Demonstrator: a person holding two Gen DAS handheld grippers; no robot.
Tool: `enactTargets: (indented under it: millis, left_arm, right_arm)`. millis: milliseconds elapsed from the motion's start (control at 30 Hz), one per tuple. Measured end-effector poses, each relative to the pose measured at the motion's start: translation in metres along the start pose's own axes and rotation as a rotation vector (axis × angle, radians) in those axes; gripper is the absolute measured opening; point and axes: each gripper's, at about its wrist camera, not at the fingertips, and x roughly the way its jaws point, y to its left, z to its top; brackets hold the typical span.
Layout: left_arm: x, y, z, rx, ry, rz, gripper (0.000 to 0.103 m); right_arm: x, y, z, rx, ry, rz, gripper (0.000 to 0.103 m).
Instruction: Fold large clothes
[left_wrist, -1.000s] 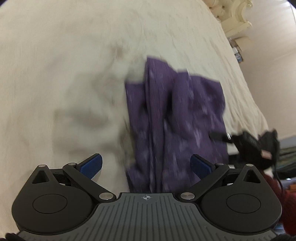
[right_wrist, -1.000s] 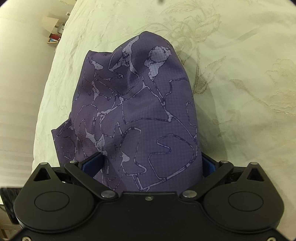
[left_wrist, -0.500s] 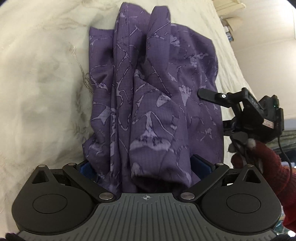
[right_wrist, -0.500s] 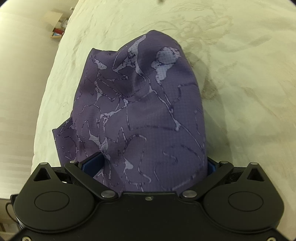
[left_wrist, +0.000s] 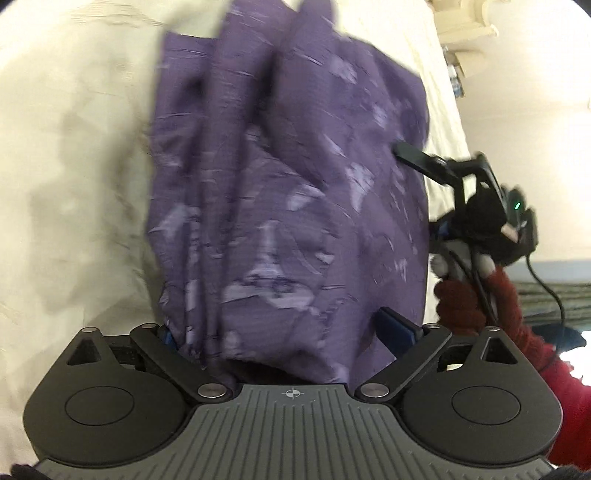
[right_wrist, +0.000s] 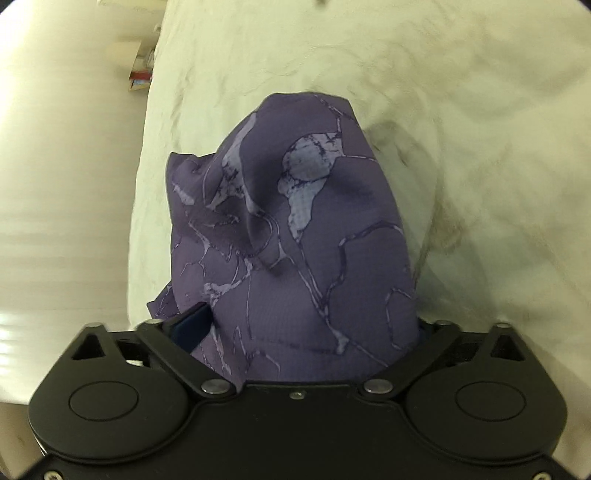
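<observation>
With purple garment (left_wrist: 288, 206) bunched mid-frame on the bed (left_wrist: 74, 147), between both wide, just-narrowing jaws of left gripper (left_wrist: 284, 332) and right gripper (right_wrist: 310, 325), pinch one edge fully before lifting.

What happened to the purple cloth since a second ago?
The left gripper came in on the purple cloth, which now fills the space between its fingers. Both grippers' jaws have just been closing a little around the cloth; no firm pinch shows yet. The right gripper had cloth between its fingers all along. The cloth still lies on the cream bedspread.
</observation>
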Motion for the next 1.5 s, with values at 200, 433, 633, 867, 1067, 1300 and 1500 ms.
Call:
enactTargets:
  millis: [200,433,633,867,1067,1300,1500]
  left_arm:
    - [0.029,-0.047,-0.016,-0.01,-0.034,-0.014,0.097]
    - [0.123,-0.145,0.001,0.089,-0.033,-0.095,0.097]
    - [0.186,-0.23,0.05,0.265,-0.043,-0.012,0.097]
    - [0.215,-0.263,0.048,0.464,-0.08,0.331,0.096]
    - [0.178,-0.287,0.027,0.555,-0.244,0.432,0.096]
    - [0.174,-0.344,0.049,0.654,-0.398,0.322,0.096]
    - [0.224,-0.349,0.086,0.677,-0.392,0.308,0.096]
  right_arm:
    - [-0.042,0.022,0.017,-0.231,0.012,-0.006,0.056]
    - [-0.137,0.018,0.061,-0.43,-0.063,-0.166,0.056]
    - [-0.227,-0.033,0.105,-0.341,-0.239,-0.299,0.082]
    - [-0.224,-0.086,0.112,-0.293,-0.254,-0.606,0.093]
    - [-0.267,-0.078,0.074,-0.349,-0.437,-0.553,0.093]
    - [-0.295,-0.08,0.067,-0.363,-0.535,-0.553,0.093]
    - [-0.293,-0.088,0.069,-0.359,-0.518,-0.539,0.074]
